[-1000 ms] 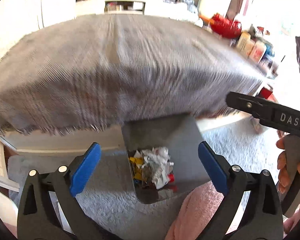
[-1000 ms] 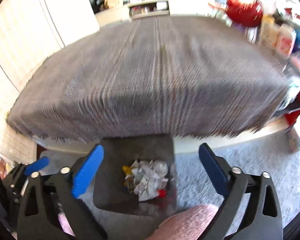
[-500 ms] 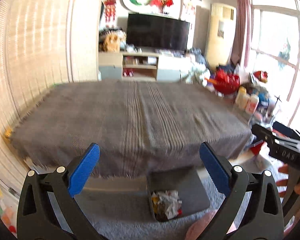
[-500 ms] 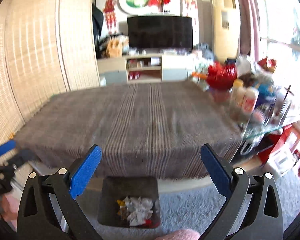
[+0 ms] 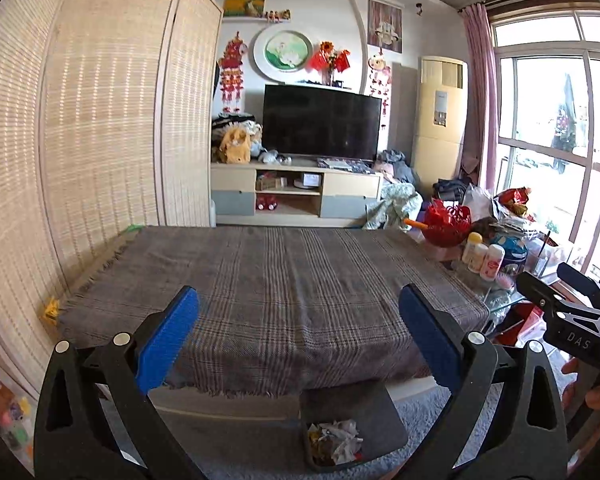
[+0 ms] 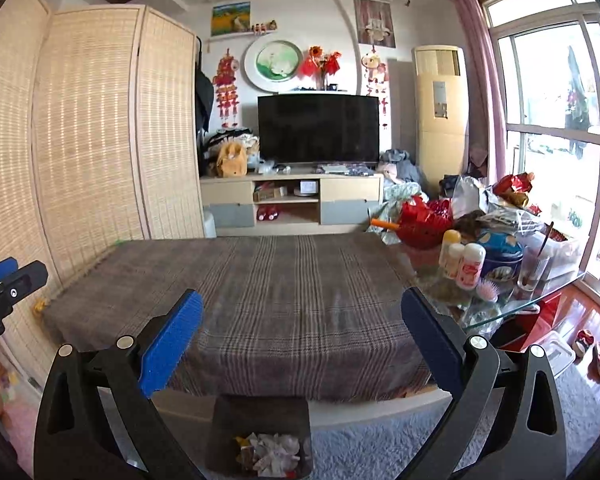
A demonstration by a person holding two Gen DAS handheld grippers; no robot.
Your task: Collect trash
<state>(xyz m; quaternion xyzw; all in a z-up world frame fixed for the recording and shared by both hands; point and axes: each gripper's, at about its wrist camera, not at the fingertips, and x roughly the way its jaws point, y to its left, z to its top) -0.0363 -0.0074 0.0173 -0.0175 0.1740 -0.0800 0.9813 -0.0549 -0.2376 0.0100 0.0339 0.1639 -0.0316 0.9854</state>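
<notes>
- Both cameras have tilted up since a second ago: then we looked down on the cloth and the bin, now we see the whole room, and the bin has slid to the bottom of each view.
- Our left hand-held gripper stands with its blue ribbed pads wide apart, nothing between them; our right hand-held gripper is spread the same way and also empty.
- We see the trash, crumpled white paper with bits of yellow and red, lying inside the dark square bin at 6 o'clock in the right view.
- In the left view that bin sits at about 5 o'clock, on the pale shaggy carpet, just beside the near edge of the surface.
- The surface is low and long, draped in a woven grey-brown plaid cloth with a frayed fringe along its near edge; the cloth itself is bare.
- At 3 o'clock a glass corner carries bottles, a red basket and a blue tin, crowded together.
- At 12 o'clock stands a black television on a wooden cabinet; at 9 o'clock runs a slatted bamboo screen; at 3 o'clock tall windows let in bright light.
- Open room lies above the cloth and over the bin; the right edge is cluttered.
</notes>
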